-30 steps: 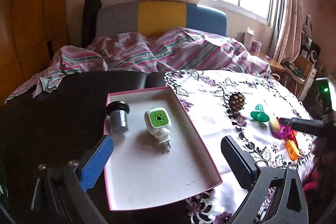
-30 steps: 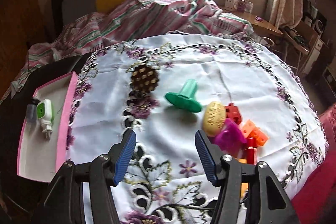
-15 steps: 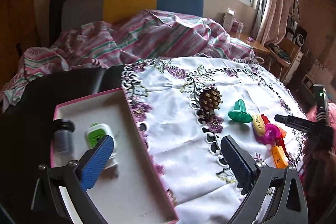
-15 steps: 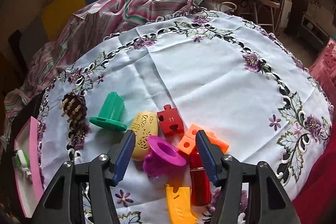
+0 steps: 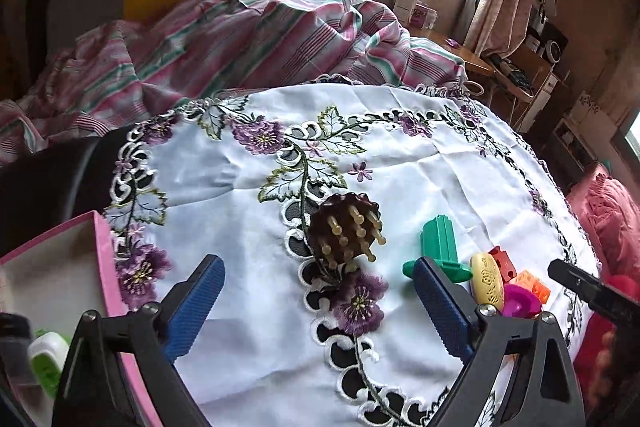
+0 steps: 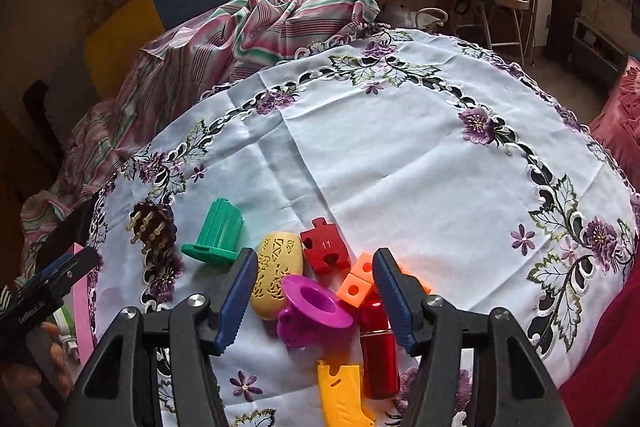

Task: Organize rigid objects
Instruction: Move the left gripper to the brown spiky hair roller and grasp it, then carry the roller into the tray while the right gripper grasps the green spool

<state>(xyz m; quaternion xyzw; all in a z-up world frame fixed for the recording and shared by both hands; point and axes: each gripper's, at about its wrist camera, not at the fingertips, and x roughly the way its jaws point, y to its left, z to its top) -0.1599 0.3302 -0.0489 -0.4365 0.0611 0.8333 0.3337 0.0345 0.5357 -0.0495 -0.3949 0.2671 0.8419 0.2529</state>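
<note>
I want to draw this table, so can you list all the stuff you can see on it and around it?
tablecloth: one, white with purple flowers, over the table
brush head: one, brown with pale pegs, on the cloth nearest the pink box
green piece: one, green, right of the brush head
yellow oval: one, touching the green piece
puzzle piece: one, red, marked 11
pink cup: one, magenta, between the right claw's fingers
orange blocks: orange, count unclear, beside the pink cup
red tube: one, below the orange blocks
yellow piece: one, near edge
pink box: one, left
plug-in: one, white and green, in the box
blanket: one, striped, behind
left claw: closing, empty
right claw: around the pink cup, not pressing
</note>
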